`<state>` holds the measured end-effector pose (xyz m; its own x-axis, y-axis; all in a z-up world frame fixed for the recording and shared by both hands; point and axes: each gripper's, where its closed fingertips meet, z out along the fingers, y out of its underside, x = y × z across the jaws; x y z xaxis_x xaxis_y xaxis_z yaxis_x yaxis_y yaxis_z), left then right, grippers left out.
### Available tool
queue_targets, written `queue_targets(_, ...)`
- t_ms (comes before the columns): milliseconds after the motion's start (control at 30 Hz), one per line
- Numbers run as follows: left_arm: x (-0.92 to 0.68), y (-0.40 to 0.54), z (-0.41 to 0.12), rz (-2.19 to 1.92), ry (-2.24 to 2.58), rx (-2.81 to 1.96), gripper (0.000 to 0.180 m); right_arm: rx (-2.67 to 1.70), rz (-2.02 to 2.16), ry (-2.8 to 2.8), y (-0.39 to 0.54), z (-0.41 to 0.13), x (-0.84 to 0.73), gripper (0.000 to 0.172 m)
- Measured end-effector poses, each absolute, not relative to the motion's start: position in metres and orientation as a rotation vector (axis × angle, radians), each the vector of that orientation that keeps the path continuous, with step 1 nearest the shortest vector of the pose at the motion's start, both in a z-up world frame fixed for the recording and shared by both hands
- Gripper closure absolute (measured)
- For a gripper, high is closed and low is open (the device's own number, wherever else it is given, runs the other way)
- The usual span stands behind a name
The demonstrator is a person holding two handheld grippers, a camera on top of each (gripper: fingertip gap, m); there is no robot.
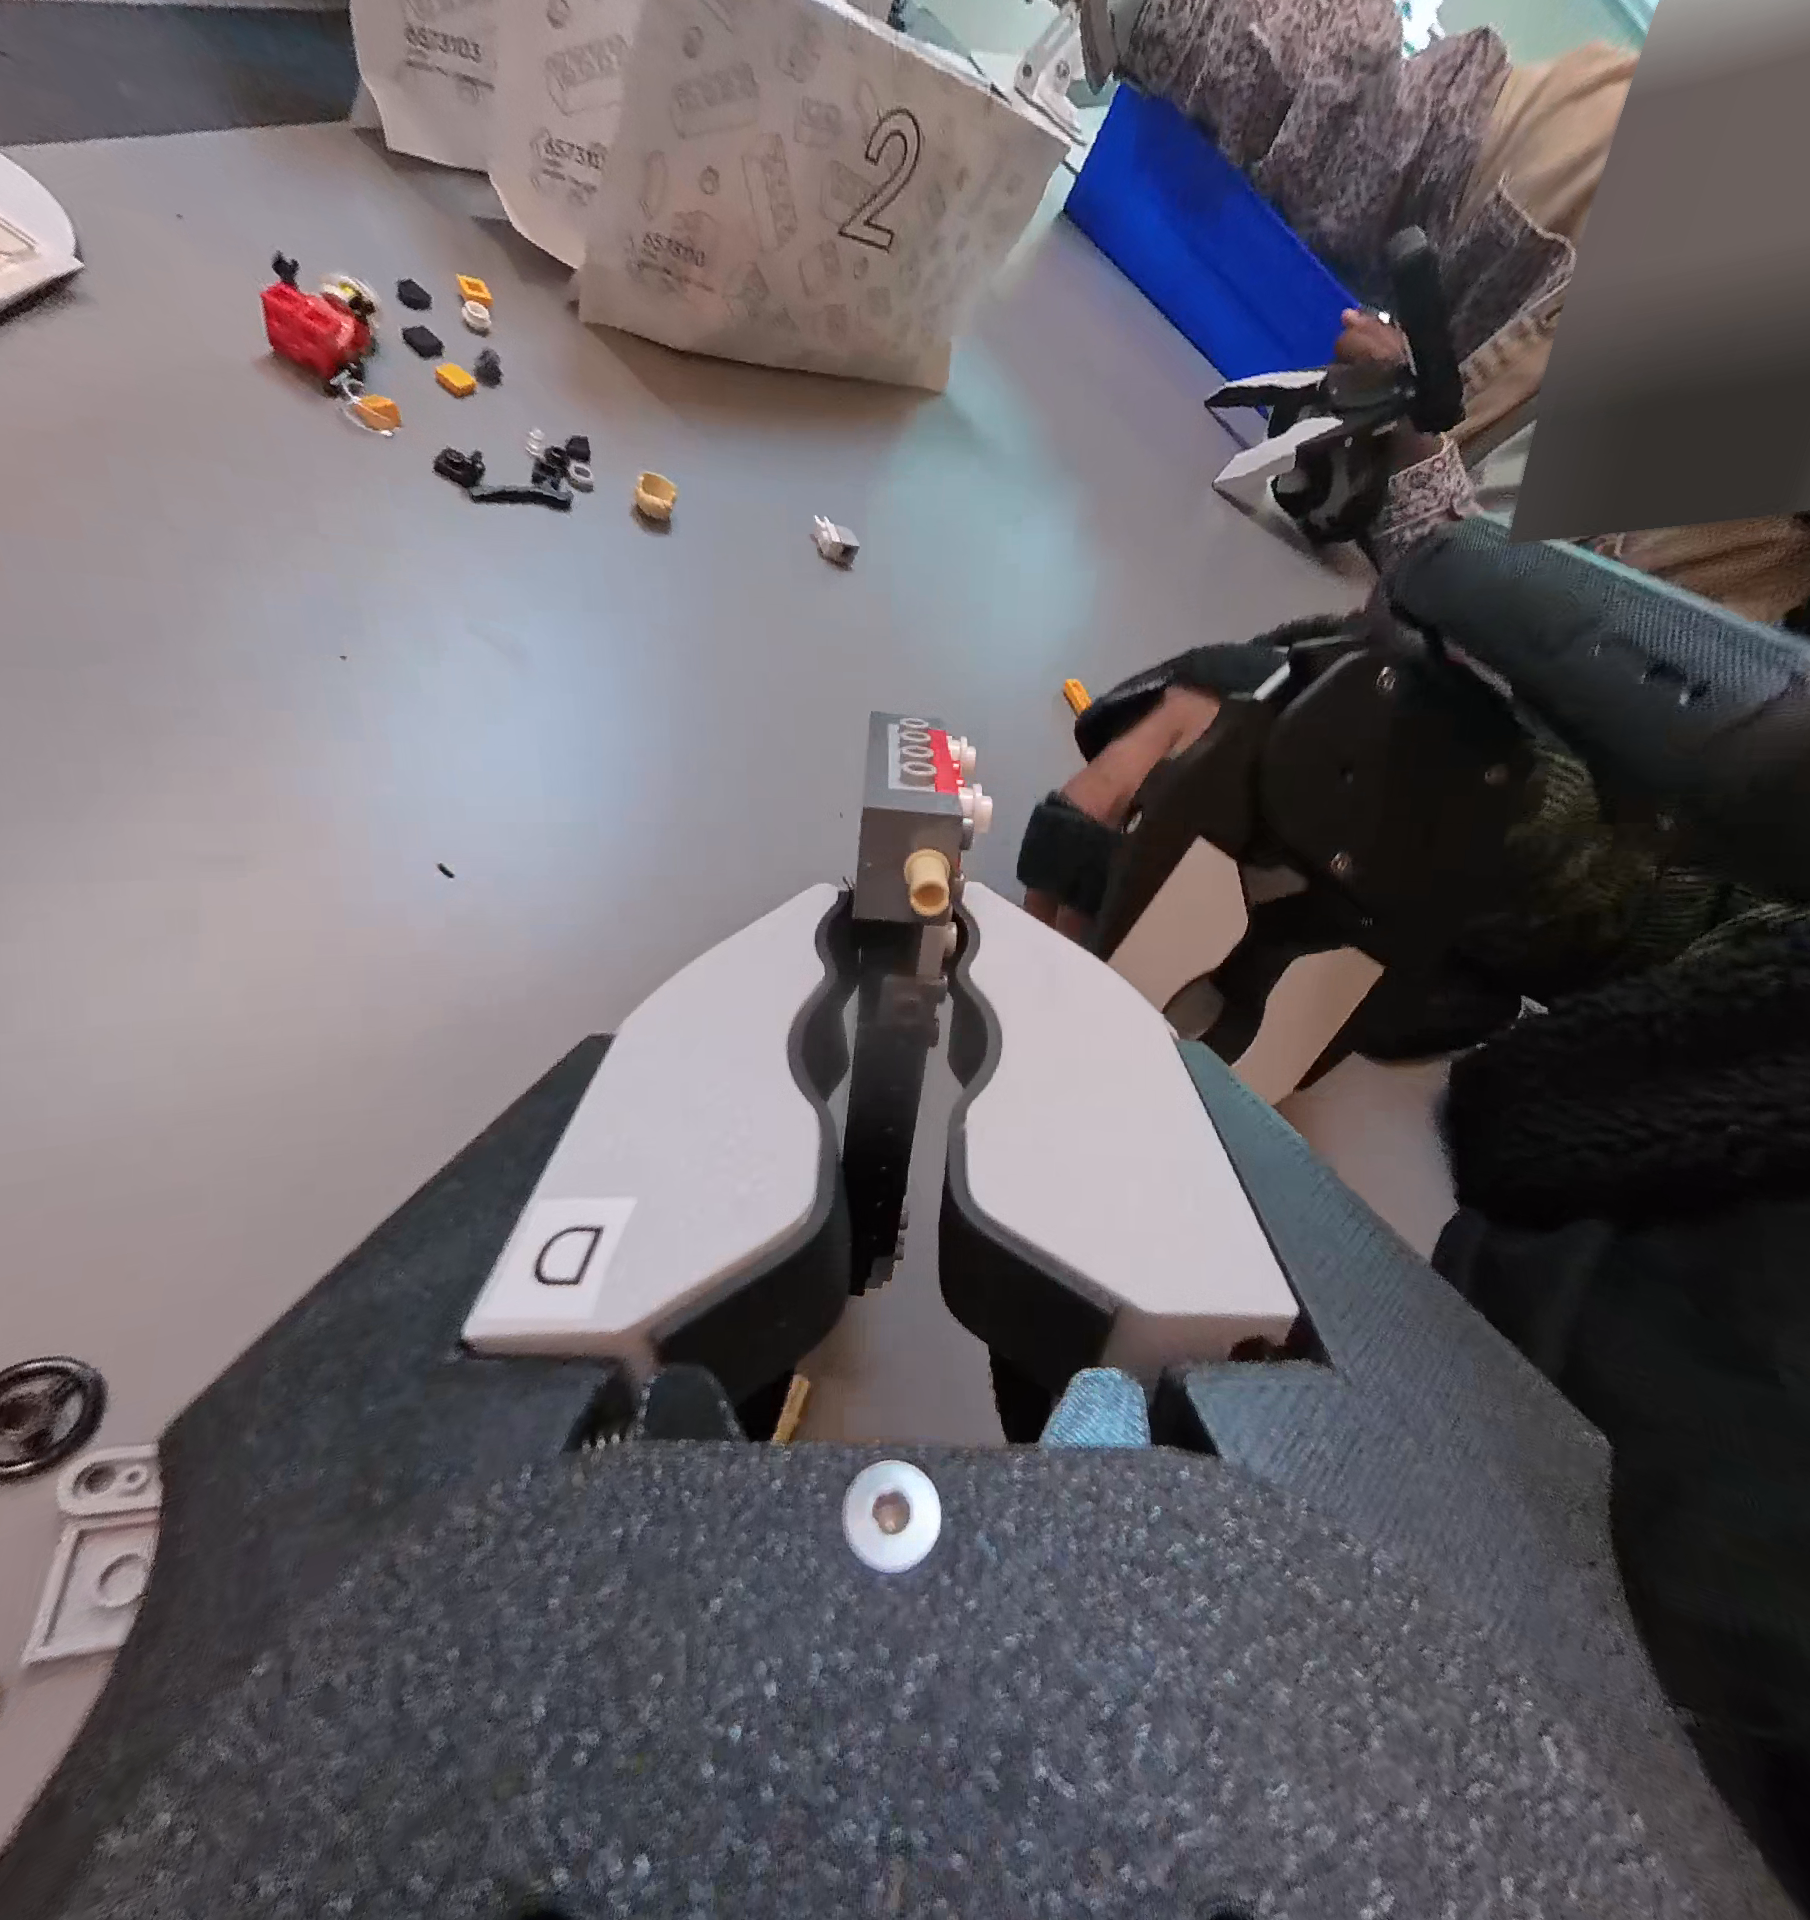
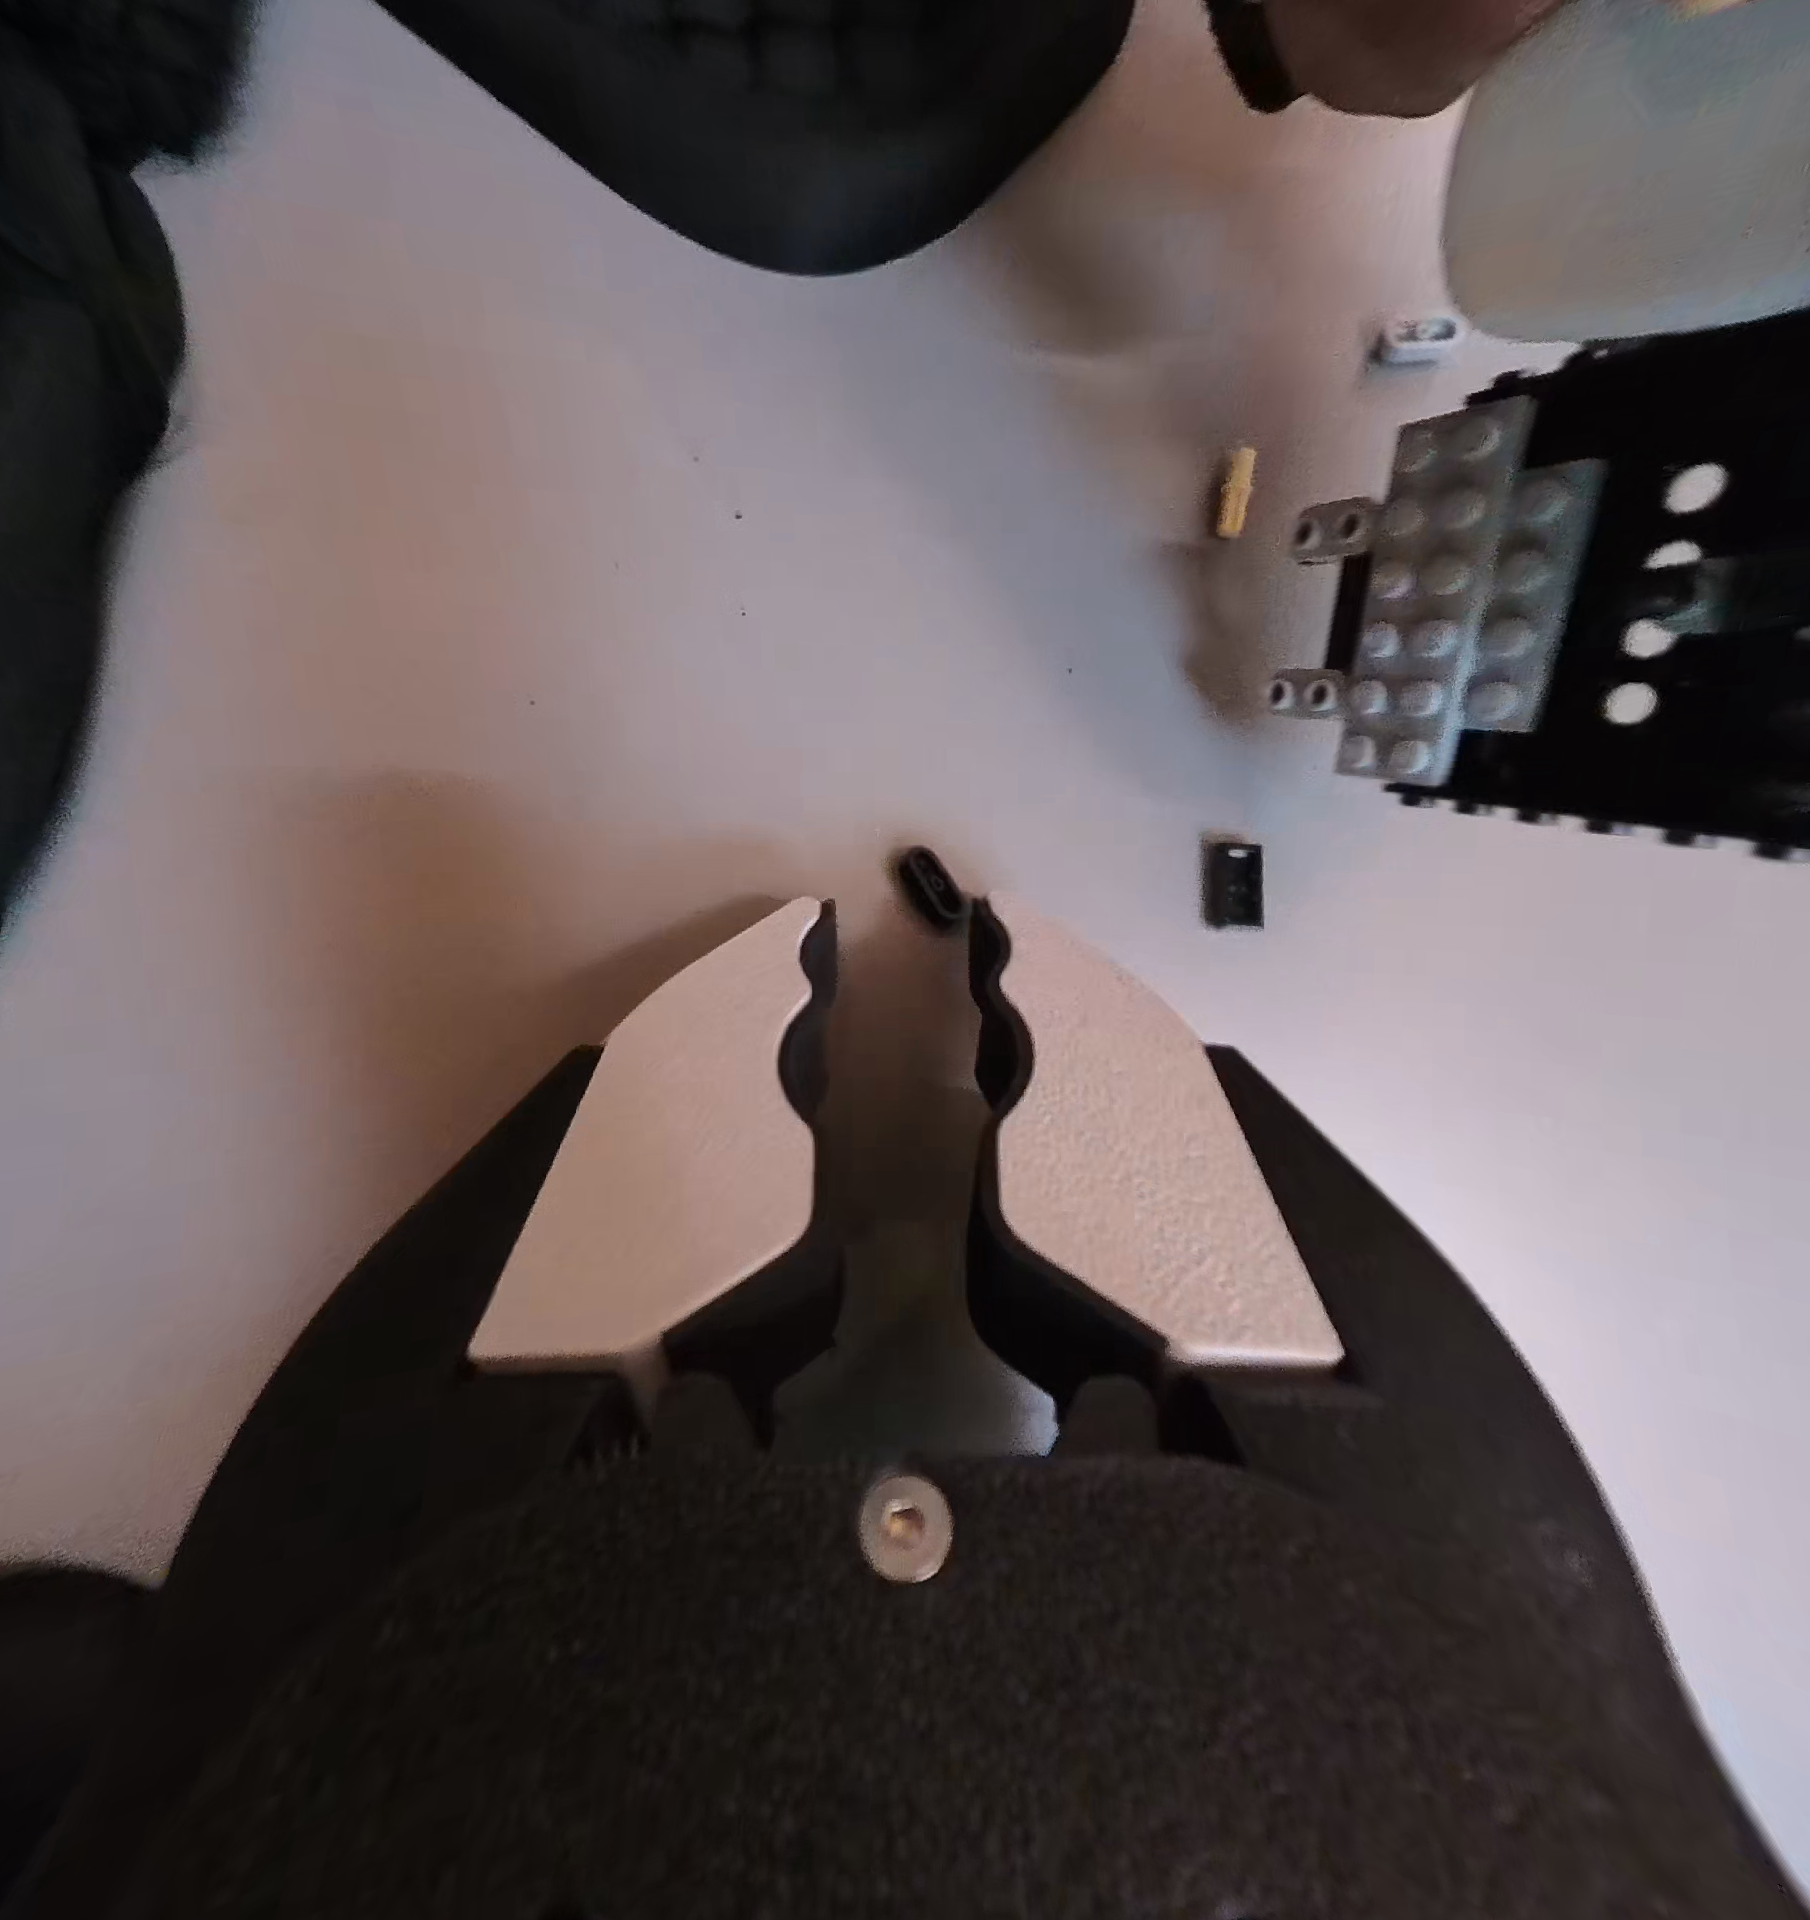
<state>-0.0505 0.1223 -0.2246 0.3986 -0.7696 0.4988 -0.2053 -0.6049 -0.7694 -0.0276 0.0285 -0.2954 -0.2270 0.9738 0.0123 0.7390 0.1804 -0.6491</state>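
My left gripper (image 1: 899, 906) is shut on a grey and black brick assembly (image 1: 909, 821) with a tan pin, red plates and white studs, held upright above the grey table (image 1: 465, 727). The same assembly shows at the right edge of the right wrist view (image 2: 1452, 582), grey studded plates on a black frame. My right gripper (image 2: 901, 914) is open just above the table. A small black oval piece (image 2: 930, 881) lies on the table just ahead of its right fingertip (image 2: 984, 925). The right gripper also shows in the left wrist view (image 1: 1140, 831), low, to the right of the assembly.
Loose small bricks lie at far left, a red one (image 1: 303, 322) among them. White paper bags (image 1: 807, 187) stand at the back, a blue bin (image 1: 1192, 239) beside them. A black square piece (image 2: 1233, 883) and a tan pin (image 2: 1233, 494) lie near the right gripper. A black wheel (image 1: 26, 1418) lies at near left. Tip to tip, the grippers are about 12 cm apart.
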Motion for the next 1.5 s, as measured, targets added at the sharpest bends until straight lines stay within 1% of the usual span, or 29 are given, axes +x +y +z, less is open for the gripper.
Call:
queue_targets(33, -0.052, 0.123, -0.223, -1.180, 0.824, -2.038, 0.165, -1.608, 0.728, -2.040, 0.028, -0.297, -0.029, 0.150)
queue_targets(100, -0.055, 0.124, -0.221, -1.168, 0.815, -2.025, 0.165, -1.615, 0.738, -2.031, 0.028, -0.297, -0.032, 0.162)
queue_targets(133, -0.056, 0.124, -0.219, -1.163, 0.810, -2.018, 0.165, -1.620, 0.730, -2.027, 0.029, -0.298, -0.033, 0.164)
queue_targets(300, -0.070, 0.129, -0.207, -1.135, 0.764, -1.973, 0.165, -1.629, 0.703, -1.966, 0.039, -0.295, -0.037, 0.164)
queue_targets(500, -0.086, 0.135, -0.196, -1.114, 0.690, -1.929, 0.165, -1.678, 0.649, -1.687, 0.078, -0.276, -0.060, 0.164)
queue_targets(567, -0.087, 0.135, -0.196, -1.112, 0.686, -1.927, 0.165, -1.671, 0.714, -1.619, 0.081, -0.269, -0.071, 0.151)
queue_targets(667, -0.087, 0.132, -0.199, -1.104, 0.701, -1.932, 0.165, -1.674, 0.709, -1.581, 0.086, -0.268, -0.072, 0.138)
queue_targets(933, -0.076, 0.125, -0.205, -1.104, 0.765, -1.943, 0.166, -1.678, 0.726, -1.572, 0.086, -0.270, -0.070, 0.128)
queue_targets(1067, -0.076, 0.124, -0.206, -1.113, 0.770, -1.946, 0.166, -1.687, 0.697, -1.562, 0.092, -0.269, -0.065, 0.127)
queue_targets(1167, -0.074, 0.121, -0.208, -1.120, 0.789, -1.948, 0.166, -1.635, 0.666, -1.468, 0.106, -0.250, -0.059, 0.129)
queue_targets(1333, -0.064, 0.109, -0.213, -1.105, 0.901, -1.946, 0.165, -1.400, 0.614, -1.311, 0.115, -0.190, -0.049, 0.142)
queue_targets(1400, -0.057, 0.101, -0.217, -1.096, 0.961, -1.948, 0.165, -1.327, 0.528, -1.368, 0.109, -0.185, -0.051, 0.144)
queue_targets(1500, -0.049, 0.092, -0.220, -1.079, 1.035, -1.940, 0.165, -1.310, 0.484, -1.446, 0.100, -0.193, -0.056, 0.146)
